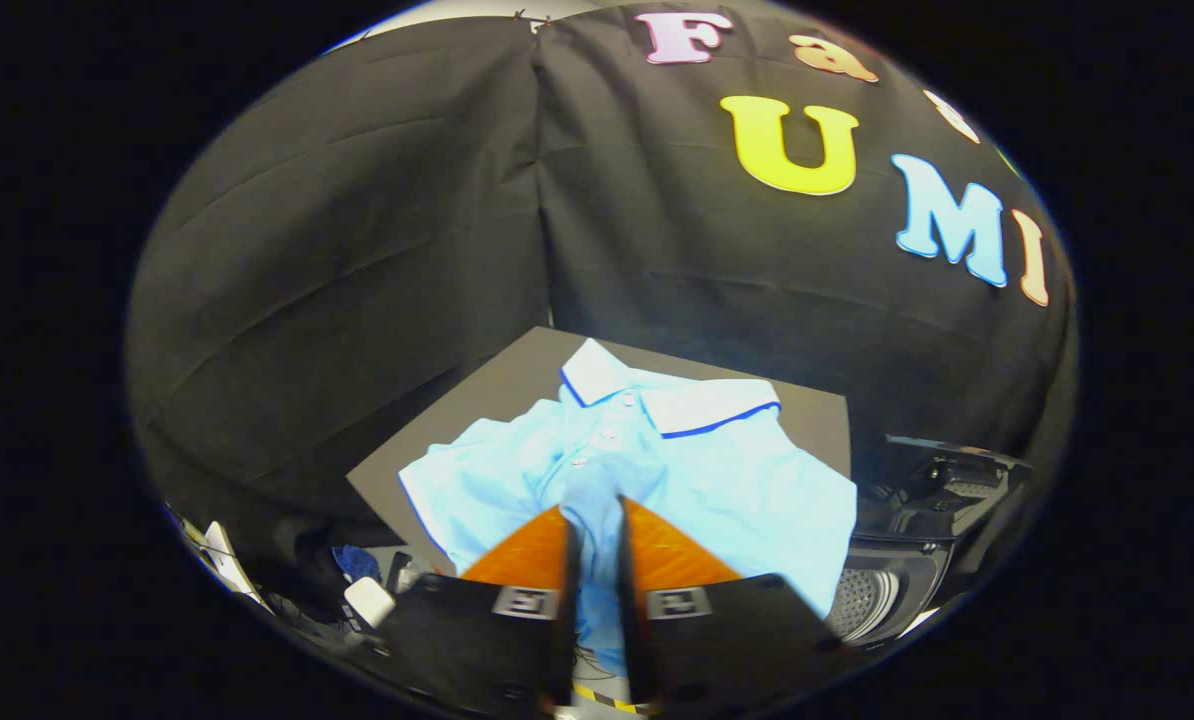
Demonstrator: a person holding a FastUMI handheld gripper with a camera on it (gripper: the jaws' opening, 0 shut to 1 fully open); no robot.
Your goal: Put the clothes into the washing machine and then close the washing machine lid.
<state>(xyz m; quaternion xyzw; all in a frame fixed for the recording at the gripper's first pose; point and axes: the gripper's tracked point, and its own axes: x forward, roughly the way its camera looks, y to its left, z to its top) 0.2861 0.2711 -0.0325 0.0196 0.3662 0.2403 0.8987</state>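
A: Pinching the light blue cotton polo shirt with white, blue-edged collar (pixel 647 455), gripper (pixel 597 520) fingers nearly together on a fold of its front, cloth pressed between them

B: Rest of shirt spread beyond the fingers over a flat dark grey board (pixel 497 390)

A: Beside the shirt, lower down, open washing machine (pixel 882 590) with perforated metal drum, dark lid raised

shirt (pixel 647 470): lower part hidden behind hand-held gripper (pixel 597 520) | washing machine (pixel 887 590): drum partly covered by shirt
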